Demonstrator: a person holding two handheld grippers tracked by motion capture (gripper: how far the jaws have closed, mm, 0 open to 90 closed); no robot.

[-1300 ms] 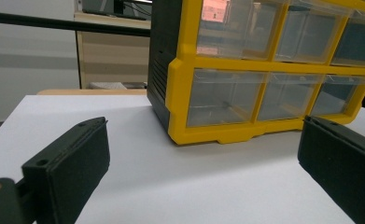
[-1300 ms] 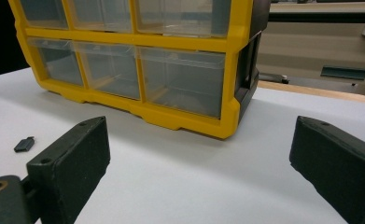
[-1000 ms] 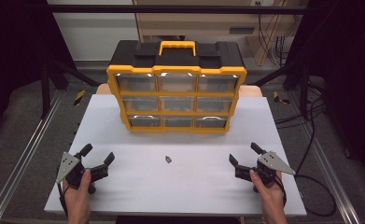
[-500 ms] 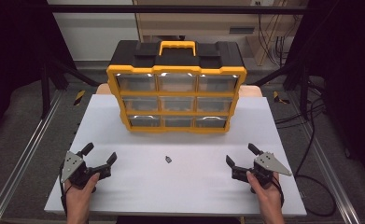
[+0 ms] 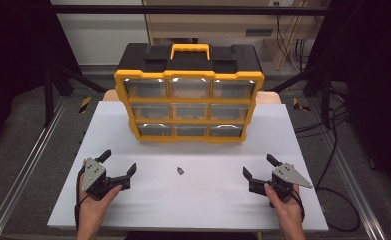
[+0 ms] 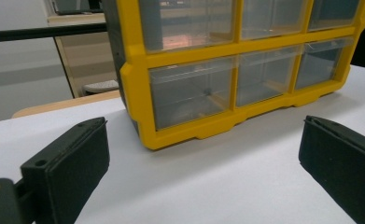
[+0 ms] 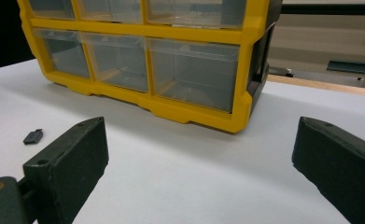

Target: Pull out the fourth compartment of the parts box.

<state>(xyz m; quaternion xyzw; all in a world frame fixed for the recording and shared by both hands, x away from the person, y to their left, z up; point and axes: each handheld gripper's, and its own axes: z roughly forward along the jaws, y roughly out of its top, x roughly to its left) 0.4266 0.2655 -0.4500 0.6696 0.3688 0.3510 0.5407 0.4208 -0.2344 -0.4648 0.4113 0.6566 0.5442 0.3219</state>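
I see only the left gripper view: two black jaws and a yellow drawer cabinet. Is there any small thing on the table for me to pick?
Observer: Yes. A small dark flat piece lies on the white table, in front of the yellow plastic drawer cabinet.
Operator: Which gripper is nearer to it?
Observer: The left gripper looks slightly nearer; the piece lies between it and the right gripper.
Operator: Is the right gripper open?
Observer: Yes, its jaws stand wide apart and hold nothing.
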